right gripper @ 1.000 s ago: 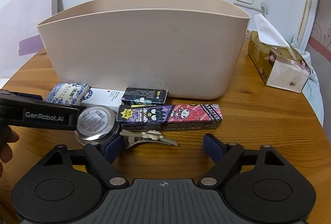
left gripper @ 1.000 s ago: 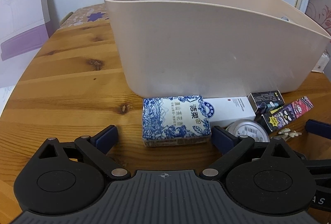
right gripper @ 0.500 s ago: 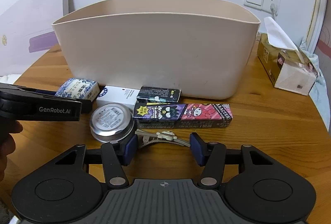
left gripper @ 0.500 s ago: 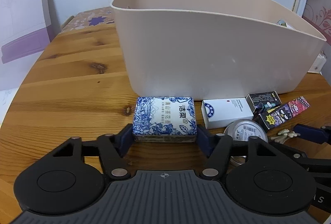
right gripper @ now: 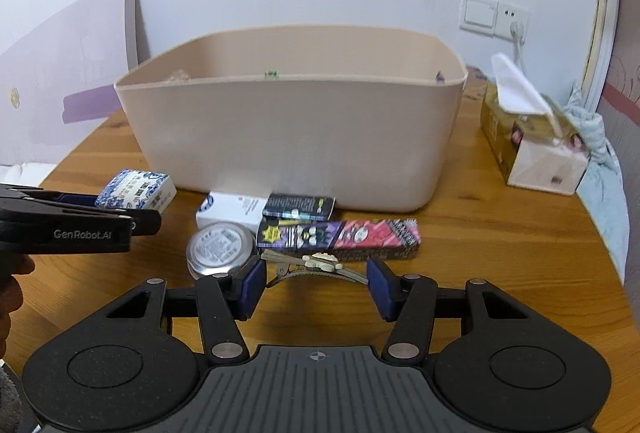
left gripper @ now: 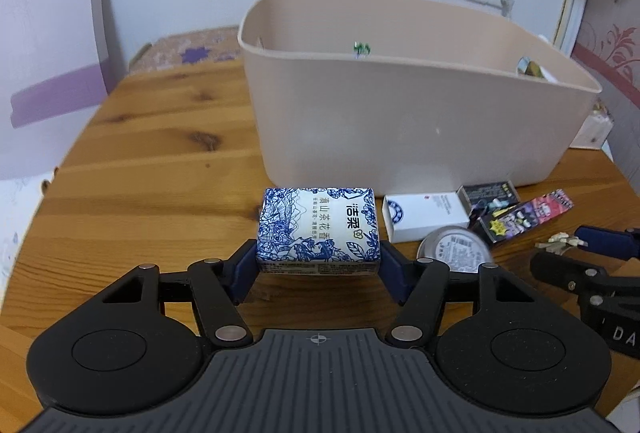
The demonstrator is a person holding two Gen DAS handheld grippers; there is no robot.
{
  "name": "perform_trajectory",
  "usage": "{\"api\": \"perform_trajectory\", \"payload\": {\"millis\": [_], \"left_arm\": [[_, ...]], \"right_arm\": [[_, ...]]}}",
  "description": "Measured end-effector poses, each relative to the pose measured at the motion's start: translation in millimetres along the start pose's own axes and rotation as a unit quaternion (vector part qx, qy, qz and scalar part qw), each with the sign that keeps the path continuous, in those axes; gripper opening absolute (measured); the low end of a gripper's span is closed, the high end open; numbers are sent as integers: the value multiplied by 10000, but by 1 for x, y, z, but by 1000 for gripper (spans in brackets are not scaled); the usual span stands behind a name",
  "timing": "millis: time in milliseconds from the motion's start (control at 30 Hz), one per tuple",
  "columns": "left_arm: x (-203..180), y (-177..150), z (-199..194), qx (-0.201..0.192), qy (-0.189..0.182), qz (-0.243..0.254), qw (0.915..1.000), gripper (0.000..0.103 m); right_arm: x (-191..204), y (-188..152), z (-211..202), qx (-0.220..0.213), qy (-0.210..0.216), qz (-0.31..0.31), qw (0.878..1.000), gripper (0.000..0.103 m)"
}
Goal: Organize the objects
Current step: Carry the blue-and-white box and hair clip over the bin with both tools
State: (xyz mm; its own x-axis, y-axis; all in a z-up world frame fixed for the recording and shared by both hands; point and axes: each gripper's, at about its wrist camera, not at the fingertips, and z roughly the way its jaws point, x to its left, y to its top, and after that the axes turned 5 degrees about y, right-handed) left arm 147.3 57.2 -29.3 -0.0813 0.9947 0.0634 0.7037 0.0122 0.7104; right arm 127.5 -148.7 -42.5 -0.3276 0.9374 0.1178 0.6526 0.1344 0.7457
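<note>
A blue-and-white tissue pack (left gripper: 318,227) is clamped between the fingers of my left gripper (left gripper: 318,267), which holds it just above the wooden table (left gripper: 152,185). The same pack (right gripper: 136,189) shows at the left of the right wrist view, in front of the beige bin (right gripper: 296,141). My right gripper (right gripper: 316,283) is shut on a beige hair clip (right gripper: 316,267), gripped lengthwise by its two ends. In the left wrist view the hair clip (left gripper: 560,241) sits at the far right. Small items peek over the rim of the bin (left gripper: 400,137).
In front of the bin lie a white box (right gripper: 232,213), a round tin (right gripper: 220,251), a small black box (right gripper: 300,207) and a long cartoon-printed box (right gripper: 340,235). A tissue box (right gripper: 532,149) stands to the right. A hand shows at the left edge.
My left gripper shut on the tissue pack and lifted it. My right gripper narrowed onto the hair clip and rose; both views now sit higher and farther from the bin.
</note>
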Motion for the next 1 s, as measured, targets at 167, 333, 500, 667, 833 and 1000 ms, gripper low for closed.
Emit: {"api": "perform_trajectory", "payload": {"millis": [167,333,500,667,833,1000], "left_arm": [[0,4,-20,-176,-91,41,9998,64],[-4,9,-42,-481,-49,184,9987,64],[-7,18,-58,-697,-102,212,9973,64],[-9,29,-70,-889,-63,204,9958,64],[-4,44,-74,-982,-41,72,9951,64],[-5,60,-72,-1083,2,82,9941,64]], "right_arm": [[-1,5,-18,-221,-14,-1,9998,52],[-6,12,-32,-426,-6,36,9991,52],[-12,21,-44,-628,-43,54,9980,52],[-17,36,-52,-869,-63,109,9961,52],[-22,52,-56,-1108,-62,70,9938,52],[-28,68,-51,-1208,-72,121,9926,52]]}}
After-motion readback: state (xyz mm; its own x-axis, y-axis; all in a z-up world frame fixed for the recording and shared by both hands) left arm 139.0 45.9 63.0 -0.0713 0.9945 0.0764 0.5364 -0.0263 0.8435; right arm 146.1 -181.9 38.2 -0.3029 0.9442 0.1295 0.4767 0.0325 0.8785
